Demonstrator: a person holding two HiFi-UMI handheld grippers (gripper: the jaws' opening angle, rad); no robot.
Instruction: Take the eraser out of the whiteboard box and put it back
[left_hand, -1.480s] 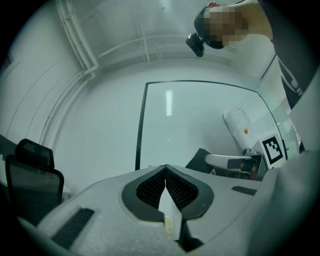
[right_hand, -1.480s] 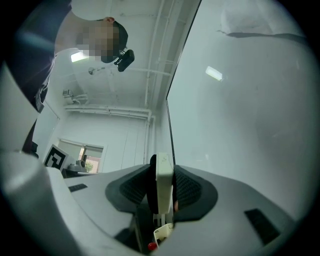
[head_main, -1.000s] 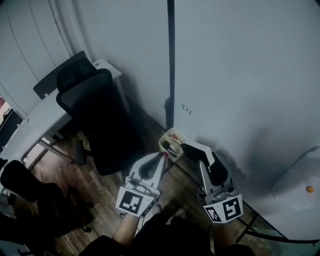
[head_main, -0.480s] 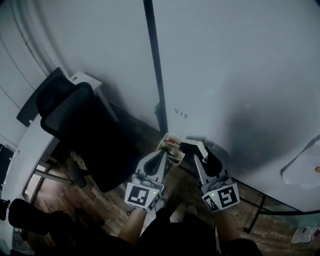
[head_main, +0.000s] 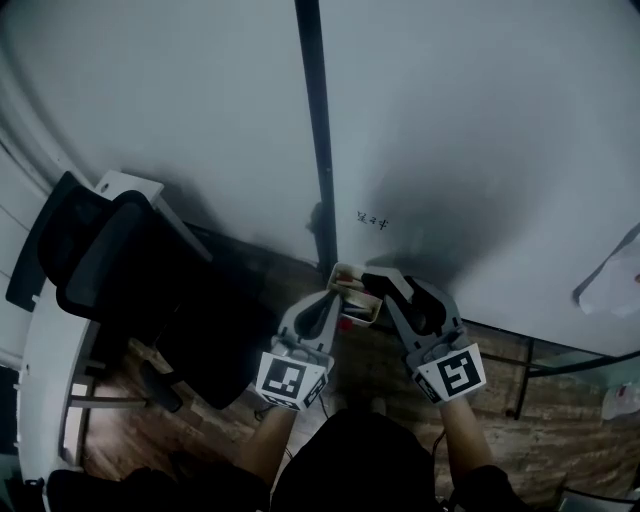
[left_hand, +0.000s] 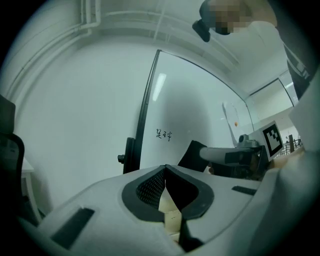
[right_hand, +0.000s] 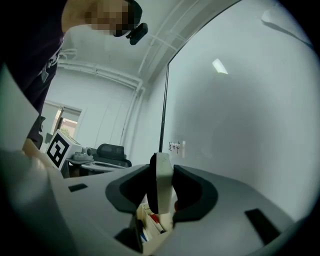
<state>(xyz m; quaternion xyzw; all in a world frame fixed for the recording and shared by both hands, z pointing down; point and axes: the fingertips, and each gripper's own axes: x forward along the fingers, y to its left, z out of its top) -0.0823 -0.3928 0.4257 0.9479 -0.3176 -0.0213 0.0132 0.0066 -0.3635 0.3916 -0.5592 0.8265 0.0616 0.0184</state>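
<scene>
Eraser (right_hand: 161, 182) between right tool's (right_hand: 162, 169) pads, just above whiteboard box (right_hand: 146, 226).

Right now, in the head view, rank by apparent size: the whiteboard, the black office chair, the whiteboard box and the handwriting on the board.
1. whiteboard
2. black office chair
3. whiteboard box
4. handwriting
The box lies nearer the camera than the handwriting, so that pair is less sure.

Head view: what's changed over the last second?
Both grippers, with the whiteboard box between them, have shifted right of the dark pole. The right gripper has brought the eraser up to the box's rim. Unchanged: the right gripper holds the eraser, the left gripper seems to pinch the box.
</scene>
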